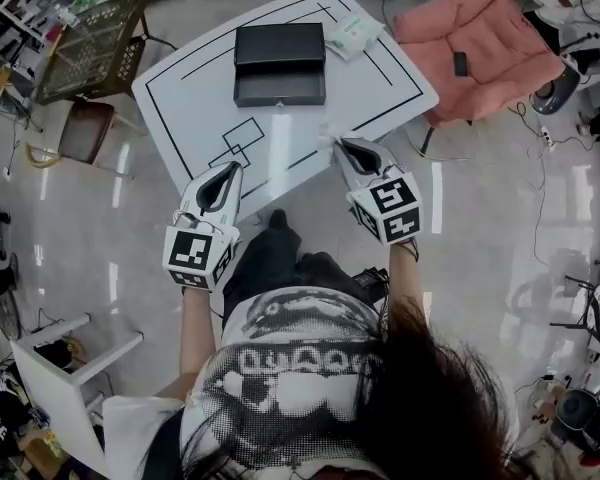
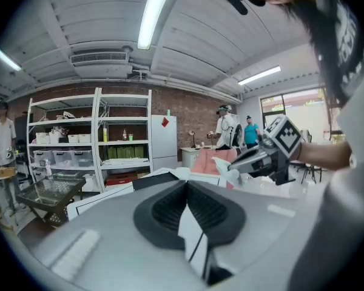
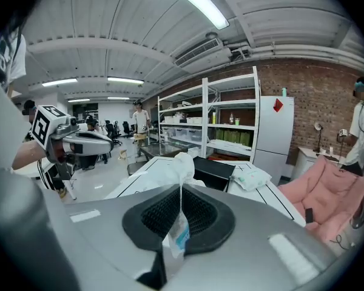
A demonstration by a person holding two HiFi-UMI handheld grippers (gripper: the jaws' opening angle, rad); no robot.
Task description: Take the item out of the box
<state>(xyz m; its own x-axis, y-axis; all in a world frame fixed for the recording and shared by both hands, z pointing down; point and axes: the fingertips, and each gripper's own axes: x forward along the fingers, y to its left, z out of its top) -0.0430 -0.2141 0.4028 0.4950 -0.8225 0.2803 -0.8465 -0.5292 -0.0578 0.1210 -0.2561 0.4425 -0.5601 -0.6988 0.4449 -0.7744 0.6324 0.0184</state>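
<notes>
An open black box (image 1: 279,64) stands at the far side of the white table (image 1: 190,108), its tray (image 3: 212,171) toward me and showing nothing inside. My right gripper (image 1: 336,144) hangs over the table's near edge, shut on a white plastic packet (image 3: 177,226) with blue print that sticks out past the tips (image 1: 325,136). In the left gripper view the right gripper (image 2: 264,155) carries that packet (image 2: 221,162). A second white packet (image 1: 354,36) lies on the table right of the box. My left gripper (image 1: 234,168) is shut with nothing in it (image 2: 186,183), near the table's front left edge.
A pink padded chair (image 1: 480,43) stands right of the table, and a dark wire crate (image 1: 90,43) and a brown stool (image 1: 85,128) stand to its left. A white stool (image 1: 65,363) is at my left. Shelving (image 2: 91,144) and several people stand in the background.
</notes>
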